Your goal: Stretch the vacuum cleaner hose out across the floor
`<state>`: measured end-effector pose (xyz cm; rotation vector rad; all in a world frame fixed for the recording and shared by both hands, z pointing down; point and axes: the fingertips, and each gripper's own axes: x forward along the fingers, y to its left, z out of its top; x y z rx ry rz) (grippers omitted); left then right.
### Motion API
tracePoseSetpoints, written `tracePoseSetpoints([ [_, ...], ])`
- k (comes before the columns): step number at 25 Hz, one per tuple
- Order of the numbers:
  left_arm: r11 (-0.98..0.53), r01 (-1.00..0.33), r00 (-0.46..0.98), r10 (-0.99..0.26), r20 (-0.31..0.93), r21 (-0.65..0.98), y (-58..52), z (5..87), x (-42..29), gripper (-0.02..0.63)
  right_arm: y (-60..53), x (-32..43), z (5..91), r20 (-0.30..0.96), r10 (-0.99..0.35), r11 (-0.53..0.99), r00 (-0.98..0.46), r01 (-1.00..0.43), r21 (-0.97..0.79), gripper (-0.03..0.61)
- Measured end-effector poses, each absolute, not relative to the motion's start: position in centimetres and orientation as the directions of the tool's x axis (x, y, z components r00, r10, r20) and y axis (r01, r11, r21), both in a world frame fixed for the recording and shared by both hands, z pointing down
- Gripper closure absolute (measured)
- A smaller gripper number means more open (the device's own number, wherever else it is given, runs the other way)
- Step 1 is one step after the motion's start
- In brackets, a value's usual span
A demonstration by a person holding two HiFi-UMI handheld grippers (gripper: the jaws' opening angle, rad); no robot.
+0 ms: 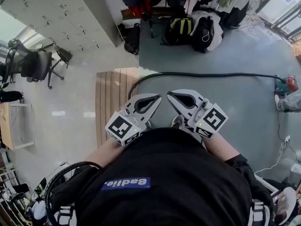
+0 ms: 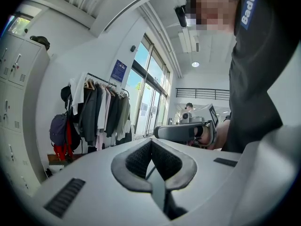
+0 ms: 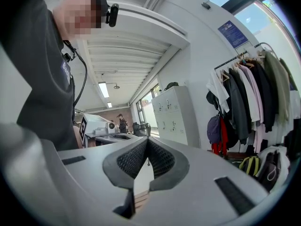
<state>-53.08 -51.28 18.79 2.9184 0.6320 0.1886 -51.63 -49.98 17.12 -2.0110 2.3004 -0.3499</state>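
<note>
Head cam sits up top and looks steeply down past the black shirt (image 1: pixel 164 182) at the left gripper (image 1: pixel 158 97) and right gripper (image 1: pixel 170 94), both close in, with the floor (image 1: pixel 225 107) beyond. Each gripper cam rides just behind its own jaws and faces level, the left one toward the windows (image 2: pixel 146 102), the right one toward the lockers (image 3: pixel 171 114). Both catch the clothes rack (image 2: pixel 101 109) and the other gripper.

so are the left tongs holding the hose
No, the left tongs are shut on nothing; the hose lies on the floor ahead.
</note>
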Motion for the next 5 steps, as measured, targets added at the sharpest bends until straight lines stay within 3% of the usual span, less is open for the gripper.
tracePoseSetpoints([
  [5, -0.900, 0.398, 0.903, 0.419, 0.098, 0.179, -51.66, 19.10, -53.68, 0.606, -50.61, -52.43, 17.33, 0.109, -0.983, 0.124, -0.149, -0.970, -0.209, 0.574],
])
